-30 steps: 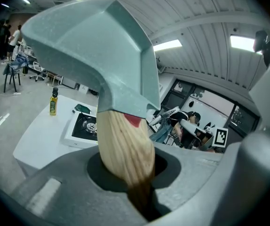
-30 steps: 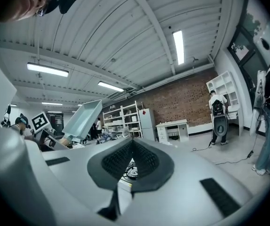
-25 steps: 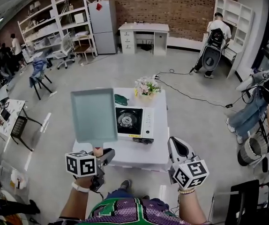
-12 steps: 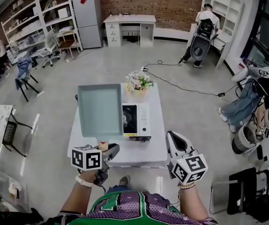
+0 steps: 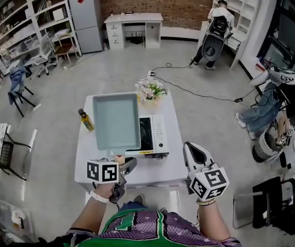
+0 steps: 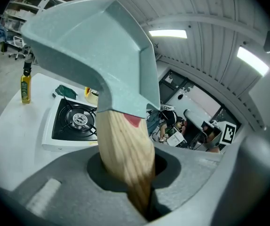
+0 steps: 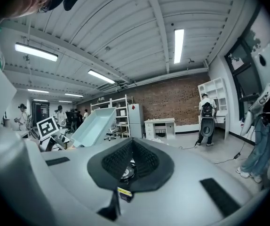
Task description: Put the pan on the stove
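Note:
A square pale teal pan (image 5: 115,120) with a wooden handle (image 5: 120,159) hangs in the air over the left part of the portable gas stove (image 5: 153,135), which stands on the white table (image 5: 160,170). My left gripper (image 5: 123,164) is shut on the handle (image 6: 125,149), and the pan (image 6: 92,55) tilts up above the stove's burner (image 6: 76,119). My right gripper (image 5: 194,152) hovers over the table's front right corner with its jaws together and nothing in them. In the right gripper view the pan (image 7: 95,125) shows at the left.
A yellow oil bottle (image 5: 86,120) stands on the table's left side, and the bottle (image 6: 26,86) is left of the stove. A flower pot (image 5: 150,91) sits at the table's far edge. A green cloth (image 6: 65,91) lies behind the stove. A person (image 5: 215,27) stands far off by shelves.
The left gripper has carried the pan to the right, so it now covers the stove's left part. The oil bottle has come into view beside it. The right gripper has barely moved.

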